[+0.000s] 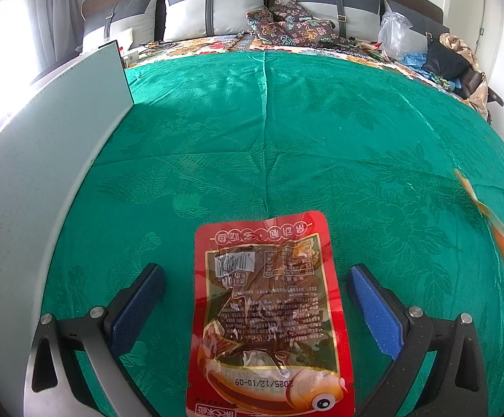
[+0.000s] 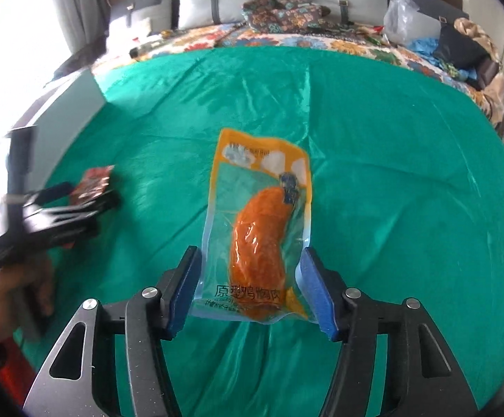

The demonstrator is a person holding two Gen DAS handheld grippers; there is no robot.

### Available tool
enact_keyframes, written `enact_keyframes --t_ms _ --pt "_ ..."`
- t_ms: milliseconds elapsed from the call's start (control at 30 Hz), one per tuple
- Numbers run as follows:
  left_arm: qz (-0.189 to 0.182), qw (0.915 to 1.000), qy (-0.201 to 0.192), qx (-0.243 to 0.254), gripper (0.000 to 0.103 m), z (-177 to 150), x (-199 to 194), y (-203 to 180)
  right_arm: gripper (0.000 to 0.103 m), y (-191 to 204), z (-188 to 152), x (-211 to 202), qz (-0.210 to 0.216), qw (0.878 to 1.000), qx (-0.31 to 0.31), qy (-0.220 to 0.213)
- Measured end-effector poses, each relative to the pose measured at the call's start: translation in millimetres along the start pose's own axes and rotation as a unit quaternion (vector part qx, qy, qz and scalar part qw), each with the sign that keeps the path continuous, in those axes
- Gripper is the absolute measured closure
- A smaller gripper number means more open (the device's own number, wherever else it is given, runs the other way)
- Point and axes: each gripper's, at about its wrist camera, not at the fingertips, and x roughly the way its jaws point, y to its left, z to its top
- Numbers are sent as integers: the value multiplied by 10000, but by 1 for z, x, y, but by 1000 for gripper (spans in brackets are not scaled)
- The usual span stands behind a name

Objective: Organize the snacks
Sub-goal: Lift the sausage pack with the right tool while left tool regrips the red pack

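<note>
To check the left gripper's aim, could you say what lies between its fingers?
The red fish packet, flat on the green cloth, touching neither finger, in the left wrist view.

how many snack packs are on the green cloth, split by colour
Red foil fish snack pack, lying flat between the open left gripper: 1
Clear-and-yellow chicken snack pack, in the right gripper: 1
Total: 2
</note>
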Motion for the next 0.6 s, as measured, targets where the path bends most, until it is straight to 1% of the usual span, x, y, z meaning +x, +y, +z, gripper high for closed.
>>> enact_keyframes --t_ms 67,133,200,300,333,367,433,467,500,600 --pt "0 10000 0 -1 0 0 0 0 42 1 -3 -3 16 10000 68 2" --pt "0 10000 0 -1 0 0 0 0 41 5 -3 7 -57 9999 -98 105" --pt "1 10000 0 -1 0 0 0 0 56 5 -4 23 -26 9998 -149 127" --pt "-1 10000 0 -1 0 0 0 0 51 9 -3 43 -198 9995 -257 10" --pt "-1 10000 -1 -1 0 0 0 0 49 10 -3 45 -257 9992 -272 -154" --pt "-2 10000 -1 -2 0 0 0 0 40 11 -4 47 -284 9989 -303 -223" --pt "-4 10000 -2 -4 0 1 -1 -1 25 15 -9 52 -376 9983 -382 -247" --pt "-3 10000 -2 -3 0 0 0 0 23 16 -11 55 -514 9974 -424 -264" --pt "-4 10000 -1 -4 0 0 -1 0 21 16 -15 54 -585 9966 -423 -408" --pt "-1 10000 -1 -3 0 0 0 0 18 13 -16 55 -589 9972 -269 -378"
